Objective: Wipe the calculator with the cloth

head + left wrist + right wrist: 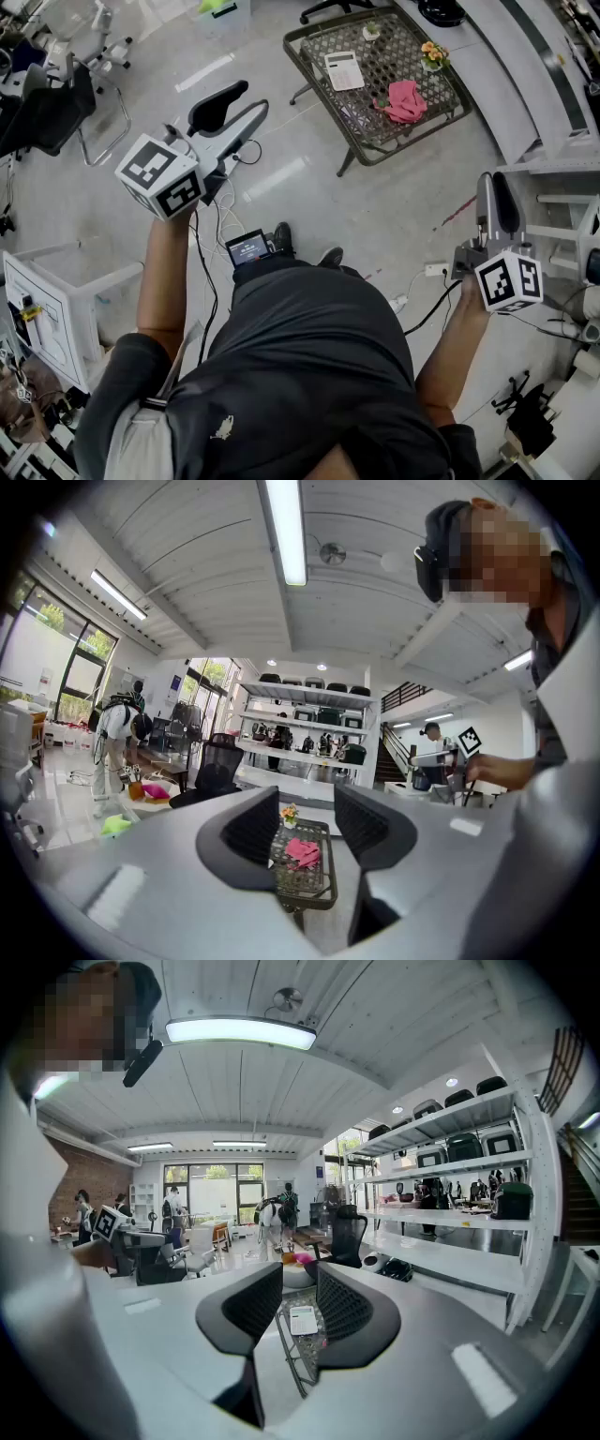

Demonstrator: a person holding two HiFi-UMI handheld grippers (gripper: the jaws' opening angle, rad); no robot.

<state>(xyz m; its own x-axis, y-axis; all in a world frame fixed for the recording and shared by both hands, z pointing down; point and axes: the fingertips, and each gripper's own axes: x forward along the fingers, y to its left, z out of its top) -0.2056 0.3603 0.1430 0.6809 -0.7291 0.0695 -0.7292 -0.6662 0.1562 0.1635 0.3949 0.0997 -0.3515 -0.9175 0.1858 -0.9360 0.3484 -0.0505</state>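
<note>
table [397, 49]: metal mesh | calculator [343, 70] lying flat | cloth [405, 101] (pink, crumpled) | flowers [432, 54] at edge

No readable text; calculator [343, 70] keys, small screen [248, 248] too small.

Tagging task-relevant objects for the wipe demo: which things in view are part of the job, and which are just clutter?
Job:
- calculator
- pink cloth
- mesh table they lie on
- left gripper, right gripper, both open and empty

Lying about:
- flower pot on the table
- power strip on the floor
</note>
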